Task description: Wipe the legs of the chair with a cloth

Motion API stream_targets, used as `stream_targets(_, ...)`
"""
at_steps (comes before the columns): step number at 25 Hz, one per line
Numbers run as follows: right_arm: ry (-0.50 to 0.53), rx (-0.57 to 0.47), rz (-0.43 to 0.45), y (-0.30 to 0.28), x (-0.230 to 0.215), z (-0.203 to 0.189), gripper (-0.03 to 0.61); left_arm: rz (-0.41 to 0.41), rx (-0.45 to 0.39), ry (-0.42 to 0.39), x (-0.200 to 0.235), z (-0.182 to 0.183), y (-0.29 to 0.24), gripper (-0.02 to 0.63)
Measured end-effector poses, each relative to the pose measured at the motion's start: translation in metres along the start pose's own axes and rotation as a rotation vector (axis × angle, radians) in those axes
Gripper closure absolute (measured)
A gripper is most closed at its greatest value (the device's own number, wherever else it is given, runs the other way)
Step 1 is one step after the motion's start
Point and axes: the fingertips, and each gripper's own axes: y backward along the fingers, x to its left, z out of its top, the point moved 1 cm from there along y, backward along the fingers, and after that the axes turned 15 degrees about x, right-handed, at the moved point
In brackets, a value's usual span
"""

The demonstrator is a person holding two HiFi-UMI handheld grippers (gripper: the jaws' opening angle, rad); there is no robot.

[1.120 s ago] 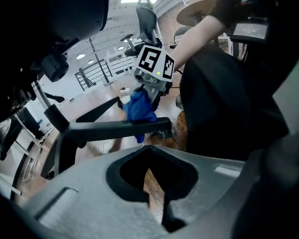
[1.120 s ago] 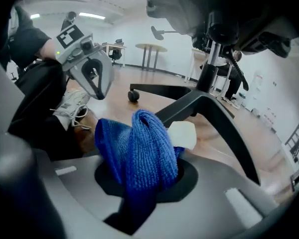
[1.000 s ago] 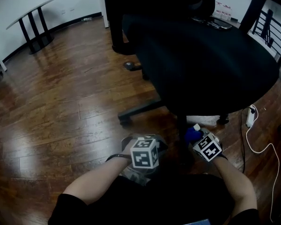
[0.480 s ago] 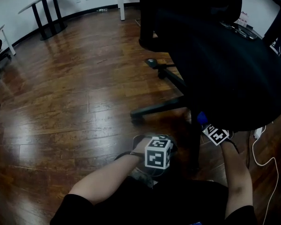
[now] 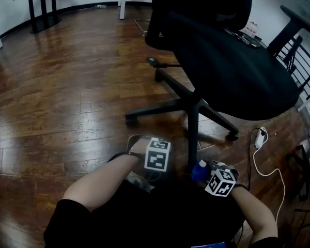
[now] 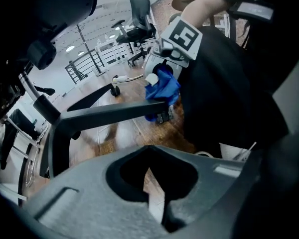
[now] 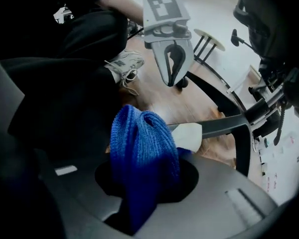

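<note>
Steep downward look at a black office chair (image 5: 232, 66) on a dark wooden floor (image 5: 57, 102), close to the floor's near edge, where the person crouches. Clamped in the right tongs (image 5: 204, 173): a bunched blue cloth (image 7: 142, 153), folded over between the jaws. Held at the outer end of the nearest chair leg (image 5: 192, 138), beside its caster (image 6: 163, 117), and seemingly touching the leg there. Lengthwise, pointing straight away from the person, from that near end to the hub (image 5: 194, 103) under the seat. By this layout, likely calls for a stroke along that axis, away from the body toward the hub. Left tongs (image 6: 157, 203) closed together on nothing, with only floor showing past the tips. Hovering just left of the same leg and apart from it, by the person's shoe. Right hand plainly the nearer to the leg, and the only one carrying the cloth. Remaining legs fanned out left, right and beyond the hub, well apart from both tongs.
</note>
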Motion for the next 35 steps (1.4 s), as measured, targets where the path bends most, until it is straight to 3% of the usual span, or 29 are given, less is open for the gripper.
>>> stream_targets(5,-0.026,0.038,-0.046,-0.009,-0.027,-0.003,0.499,-0.004,-0.030,0.015,0.002,0.003,0.004,0.612)
stream_targets(9,-0.114,0.057,-0.165,-0.023,-0.097,-0.004,0.499,-0.009,-0.034,0.012,0.004,0.004,0.000,0.612)
stream_targets(14,-0.145,0.132,-0.302,-0.039,-0.194,-0.003,0.499,-0.043,-0.024,0.004,0.002,0.001,-0.014,0.612)
stream_targets(18,-0.183,0.132,-0.343,-0.045,-0.228,-0.001,0.499,-0.061,-0.040,0.028,0.004,-0.003,-0.018,0.612)
stream_targets(22,-0.122,0.095,-0.323,-0.035,-0.190,0.002,0.502,-0.063,-0.007,0.008,0.001,-0.010,-0.023,0.612)
stream_targets(27,0.074,0.068,-0.181,-0.022,-0.073,0.002,0.502,-0.073,0.031,-0.028,-0.013,-0.010,-0.024,0.612)
stream_targets(30,0.128,0.055,-0.124,-0.011,-0.023,0.000,0.502,-0.057,0.077,-0.060,-0.015,-0.013,-0.026,0.612)
stream_targets(35,0.148,0.101,-0.150,-0.011,-0.024,-0.004,0.502,-0.054,0.103,-0.065,-0.018,-0.014,-0.027,0.612)
